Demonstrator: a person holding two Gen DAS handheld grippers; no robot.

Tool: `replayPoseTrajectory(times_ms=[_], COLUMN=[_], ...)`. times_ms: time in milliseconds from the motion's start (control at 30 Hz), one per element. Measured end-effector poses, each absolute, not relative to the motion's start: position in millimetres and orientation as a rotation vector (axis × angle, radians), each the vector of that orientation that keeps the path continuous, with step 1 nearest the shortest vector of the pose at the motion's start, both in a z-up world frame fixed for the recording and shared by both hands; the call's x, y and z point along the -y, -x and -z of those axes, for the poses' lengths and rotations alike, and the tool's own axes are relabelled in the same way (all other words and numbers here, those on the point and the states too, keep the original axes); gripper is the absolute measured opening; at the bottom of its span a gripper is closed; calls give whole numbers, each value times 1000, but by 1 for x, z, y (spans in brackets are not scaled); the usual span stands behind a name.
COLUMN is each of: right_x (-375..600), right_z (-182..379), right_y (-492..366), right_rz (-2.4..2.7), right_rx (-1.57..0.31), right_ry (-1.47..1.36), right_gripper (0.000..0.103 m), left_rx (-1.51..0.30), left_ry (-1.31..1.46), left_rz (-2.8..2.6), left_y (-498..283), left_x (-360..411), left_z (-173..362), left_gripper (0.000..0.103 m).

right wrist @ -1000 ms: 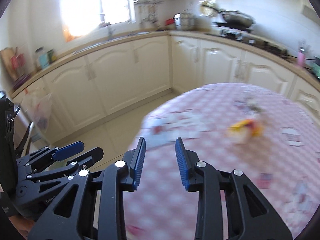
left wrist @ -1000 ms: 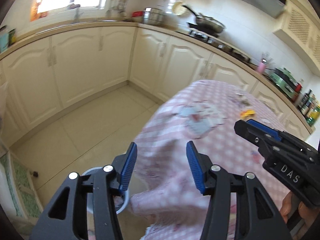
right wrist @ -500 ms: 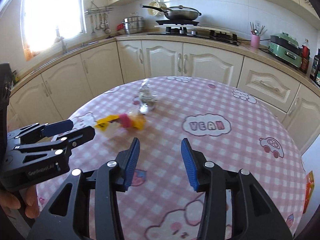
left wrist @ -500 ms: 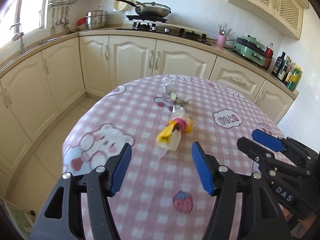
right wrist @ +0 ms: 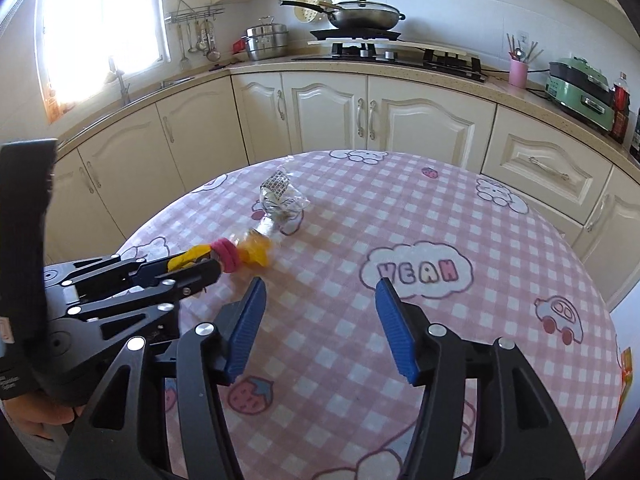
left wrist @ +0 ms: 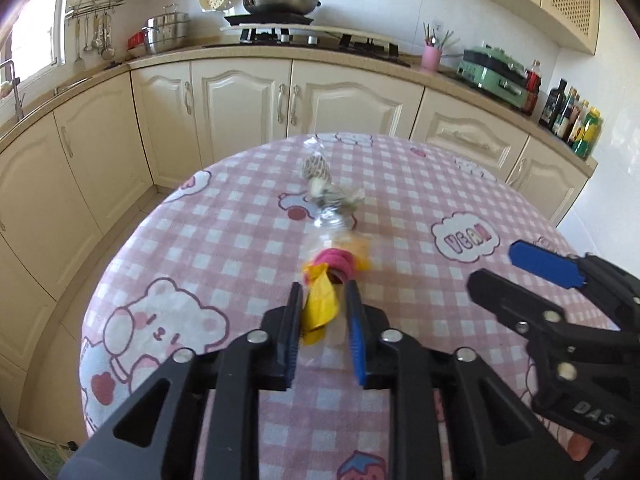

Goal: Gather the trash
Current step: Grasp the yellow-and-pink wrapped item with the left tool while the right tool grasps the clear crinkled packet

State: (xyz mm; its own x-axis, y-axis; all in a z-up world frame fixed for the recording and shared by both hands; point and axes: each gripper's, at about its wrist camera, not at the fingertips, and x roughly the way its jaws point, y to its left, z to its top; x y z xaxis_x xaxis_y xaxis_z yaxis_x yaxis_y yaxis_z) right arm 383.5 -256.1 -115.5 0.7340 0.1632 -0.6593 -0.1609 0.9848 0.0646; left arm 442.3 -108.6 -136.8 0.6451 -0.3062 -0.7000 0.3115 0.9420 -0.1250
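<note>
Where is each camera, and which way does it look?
Left wrist: sits on the left gripper, looks down at the yellow wrapper between its fingers; the right gripper shows at right.
Right wrist: sits on the open right gripper, faces the table; the left gripper and a hand show.
Shared: wrapper, table, stove.

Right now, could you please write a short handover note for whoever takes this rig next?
Left hand-held gripper: jaws have just been closing around the near end of the yellow-and-pink wrapper; whether they pinch it yet I cannot tell.
Right hand-held gripper: jaws have just been opening, nothing between them.
The crumpled clear wrapper lies beyond on the checked tablecloth.
Nothing visibly binned. Left: lift and discard the yellow piece, then the clear one.
</note>
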Motion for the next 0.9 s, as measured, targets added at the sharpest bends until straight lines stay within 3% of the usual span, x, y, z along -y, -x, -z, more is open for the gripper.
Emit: replayPoseTrajectory(times_ms=[333, 633, 667, 700, 733, 800, 900], right_x=[212, 179, 177, 176, 174, 174, 171], right_z=[119, 134, 137, 140, 143, 143, 134], right_y=[-434, -490, -495, -498, -501, -498, -484], right_rz=[-208, -160, -154, -153, -155, -153, -175], right_rx=[-740, -764, -778, -791, -809, -809, -790], right_ry=[40, 111, 123, 132, 145, 155, 155], right_gripper=[59, 60, 54, 30, 23, 17, 17], left_rx=[-679, -700, -694, -690, -688, -693, -693], left_ry=[91, 154, 150, 147, 147, 154, 166], left_rz=[174, 65, 62, 60, 60, 79, 102], left_y=[-450, -483, -484, -484, -484, -483, -473], left_x=[42, 2, 0, -1, -2, -5, -11], left_z=[118, 126, 125, 124, 123, 124, 122], left_gripper=[15, 15, 15, 15, 15, 15, 15])
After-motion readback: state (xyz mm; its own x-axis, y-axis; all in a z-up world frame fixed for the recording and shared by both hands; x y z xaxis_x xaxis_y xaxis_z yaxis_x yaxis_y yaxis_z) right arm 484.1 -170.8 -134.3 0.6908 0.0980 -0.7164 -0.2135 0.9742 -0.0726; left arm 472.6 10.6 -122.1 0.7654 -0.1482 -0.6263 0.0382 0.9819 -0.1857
